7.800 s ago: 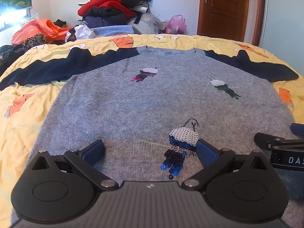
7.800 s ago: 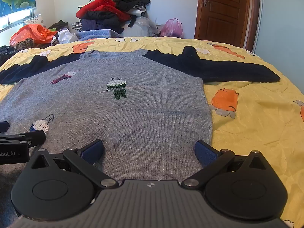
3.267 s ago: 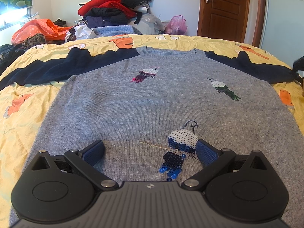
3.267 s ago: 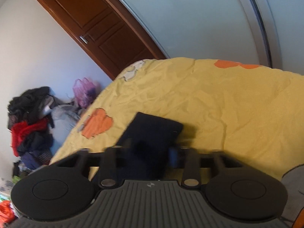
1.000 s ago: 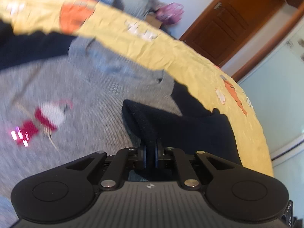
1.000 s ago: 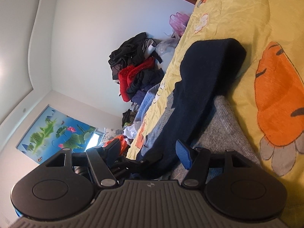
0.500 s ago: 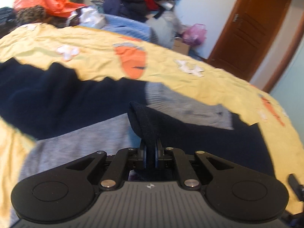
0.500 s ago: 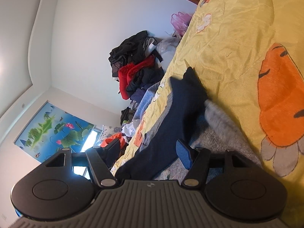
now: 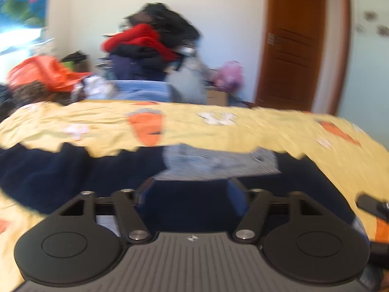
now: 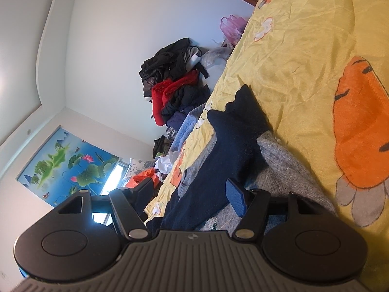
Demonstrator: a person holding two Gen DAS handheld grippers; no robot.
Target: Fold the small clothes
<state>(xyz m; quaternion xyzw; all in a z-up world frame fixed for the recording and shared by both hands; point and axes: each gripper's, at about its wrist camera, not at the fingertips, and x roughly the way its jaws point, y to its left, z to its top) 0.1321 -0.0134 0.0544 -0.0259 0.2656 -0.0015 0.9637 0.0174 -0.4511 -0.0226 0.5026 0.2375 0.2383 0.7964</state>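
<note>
Sweater sleeve folded across on the bed
Left gripper and right gripper hover with fingers spread over the navy sleeve of the grey sweater

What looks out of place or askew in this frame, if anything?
Nothing looks damaged or spilled. The right navy sleeve lies folded across the grey sweater, bunched at the shoulder rather than flat. Both tongs, left and right, are open. The left wrist view is motion-blurred.
</note>
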